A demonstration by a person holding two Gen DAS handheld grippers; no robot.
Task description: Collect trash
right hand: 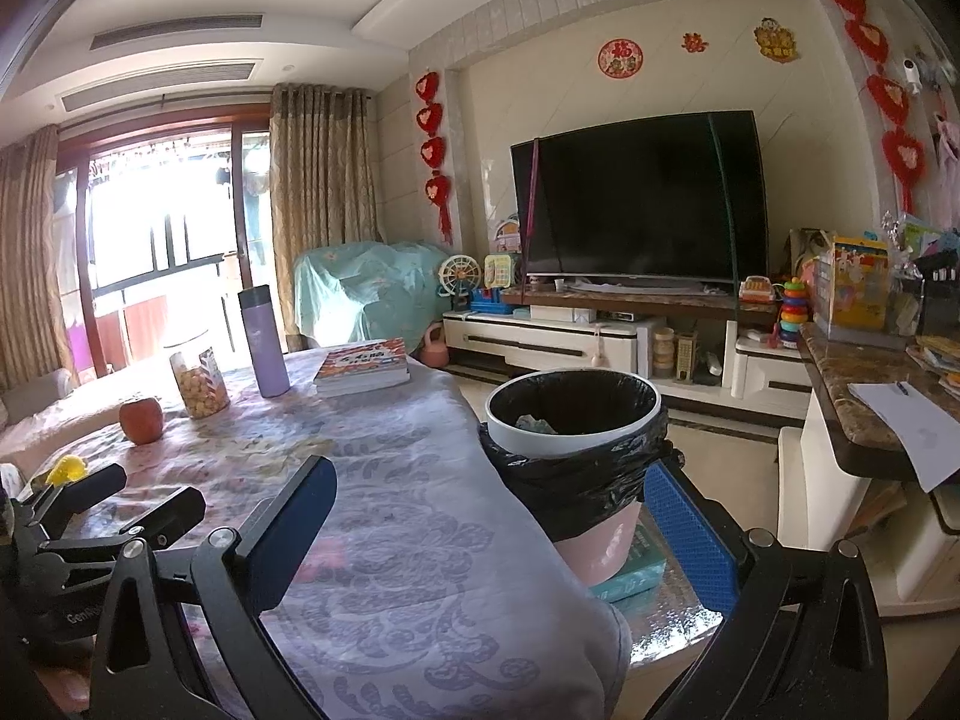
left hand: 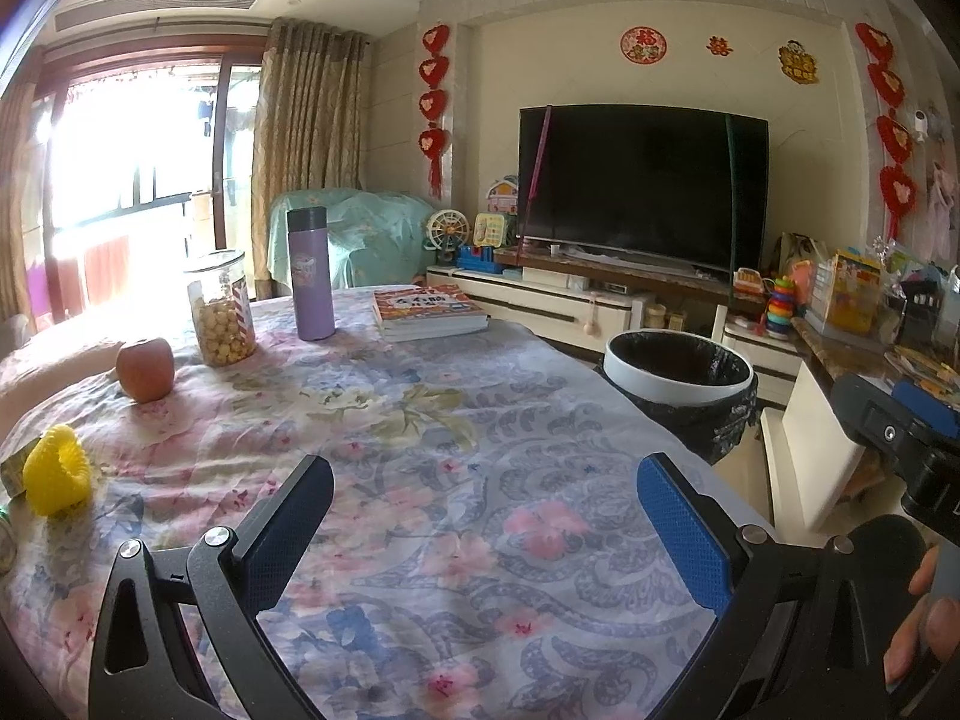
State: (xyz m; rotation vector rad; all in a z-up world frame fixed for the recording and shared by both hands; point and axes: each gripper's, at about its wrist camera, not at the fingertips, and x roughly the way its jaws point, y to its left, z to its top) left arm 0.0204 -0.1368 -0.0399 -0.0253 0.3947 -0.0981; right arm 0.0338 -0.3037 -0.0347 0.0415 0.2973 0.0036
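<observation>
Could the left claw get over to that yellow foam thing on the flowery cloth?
Probably yes. The left claw is open and empty above the cloth, and the yellow foam net lies off to its left with only bare cloth between. The apple sits further back, out of the way.

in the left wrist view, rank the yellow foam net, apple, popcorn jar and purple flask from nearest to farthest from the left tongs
1. Yellow foam net, near left table edge.
2. Apple, farther back on the left.
3. Popcorn jar, behind the apple.
4. Purple flask, farthest, toward the middle.

Left tongs are open.
</observation>
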